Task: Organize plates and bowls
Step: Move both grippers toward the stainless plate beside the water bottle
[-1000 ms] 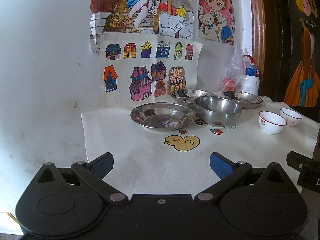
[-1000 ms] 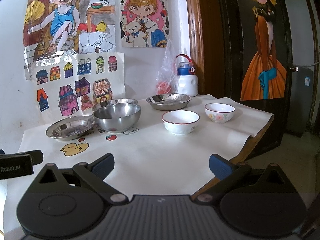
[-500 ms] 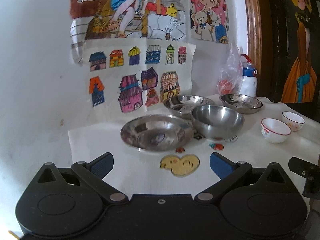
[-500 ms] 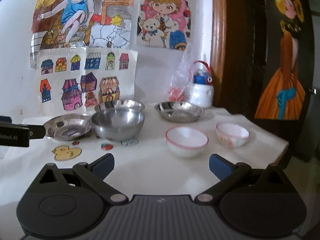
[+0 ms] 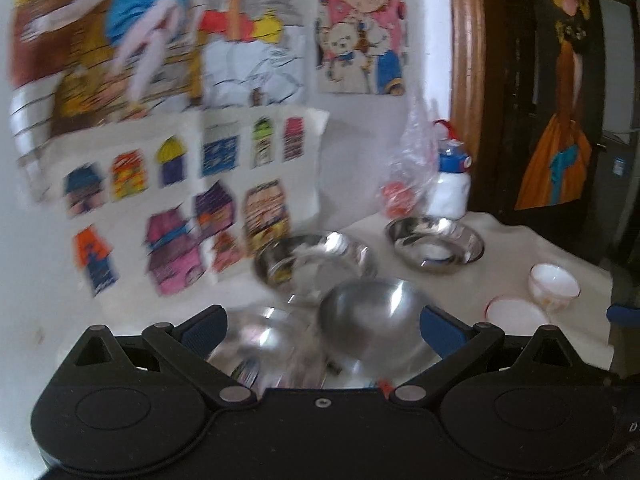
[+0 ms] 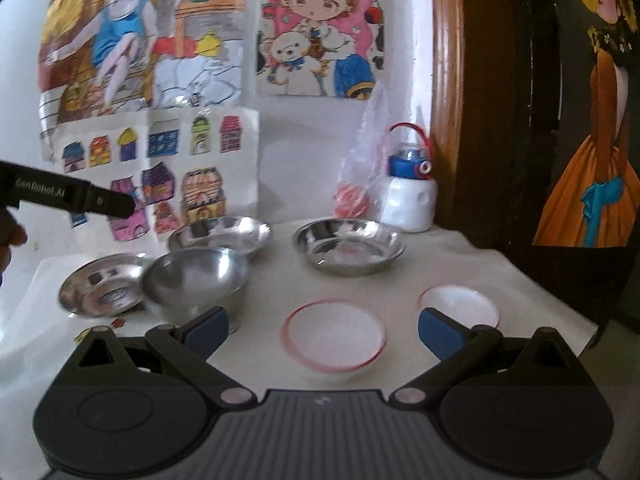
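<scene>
A: Right, left gripper (image 5: 322,326) first: fingers spread wide, nothing between them, hanging over the steel bowl (image 5: 374,330) and the near plate (image 5: 260,350).

B: And the right gripper (image 6: 323,330) is gaping too, empty, with the red-rimmed bowl (image 6: 334,340) sitting just ahead between its fingers and the floral bowl (image 6: 460,306) beyond the right one.

A: So how far along, would you say?

B: Barely started, I judge. Nothing is stacked. Three steel plates lie apart on the cloth (image 6: 460,256): near plate, middle plate (image 6: 218,236) at the wall, far plate (image 6: 348,246) by the bottle (image 6: 410,196). Two white bowls stand side by side, unnested.

A: All of it left, then: plates together, bowls together.

B: What about the views?

A: Left view is smeared with blur, but it looks straight down into the steel bowl. Right view is sharper, lays out the whole spread, and catches the left gripper's finger from the side with part of a hand (image 6: 10,240).
</scene>
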Tool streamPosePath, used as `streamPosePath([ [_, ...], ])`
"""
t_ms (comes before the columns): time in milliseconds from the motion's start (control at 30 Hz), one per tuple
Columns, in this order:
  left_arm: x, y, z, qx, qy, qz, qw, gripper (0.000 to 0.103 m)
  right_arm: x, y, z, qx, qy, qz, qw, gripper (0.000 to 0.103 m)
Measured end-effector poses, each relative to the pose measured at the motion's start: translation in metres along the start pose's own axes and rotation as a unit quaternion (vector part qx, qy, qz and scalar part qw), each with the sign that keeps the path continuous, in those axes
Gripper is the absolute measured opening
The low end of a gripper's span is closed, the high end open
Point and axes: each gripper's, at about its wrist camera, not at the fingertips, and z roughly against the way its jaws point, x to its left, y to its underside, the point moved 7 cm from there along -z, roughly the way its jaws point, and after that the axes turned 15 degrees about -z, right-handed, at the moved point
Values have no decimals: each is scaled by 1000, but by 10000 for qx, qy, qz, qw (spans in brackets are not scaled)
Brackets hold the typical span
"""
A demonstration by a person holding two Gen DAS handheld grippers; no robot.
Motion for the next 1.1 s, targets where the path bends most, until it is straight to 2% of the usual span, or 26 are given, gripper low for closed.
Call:
streamPosePath([
  [267, -19, -67, -49, -234, 317, -713, 9967, 102, -39, -47, -35, 74, 20, 93, 9999, 103],
  [433, -34, -91, -89, -167, 441, -1206, 9916, 102, -55, -63, -71, 200, 181, 214, 9994, 103],
  [533, -39, -99, -120, -20, 532, -1288, 9902, 102, -61, -72, -96, 326, 249, 210, 9989, 103],
  [800, -44, -114, -206, 454, 901, -800, 9917, 102, -85, -92, -169, 1050, 203, -481, 9931, 103],
  [967, -48, -117, -253, 847, 1205, -406, 9883, 102, -99, -93, -204, 1444, 122, -843, 9858, 103],
  [1100, -58, -118, -275, 1034, 1352, -405, 9846, 102, -106, -86, -223, 1830, 20, -1135, 9765, 103],
])
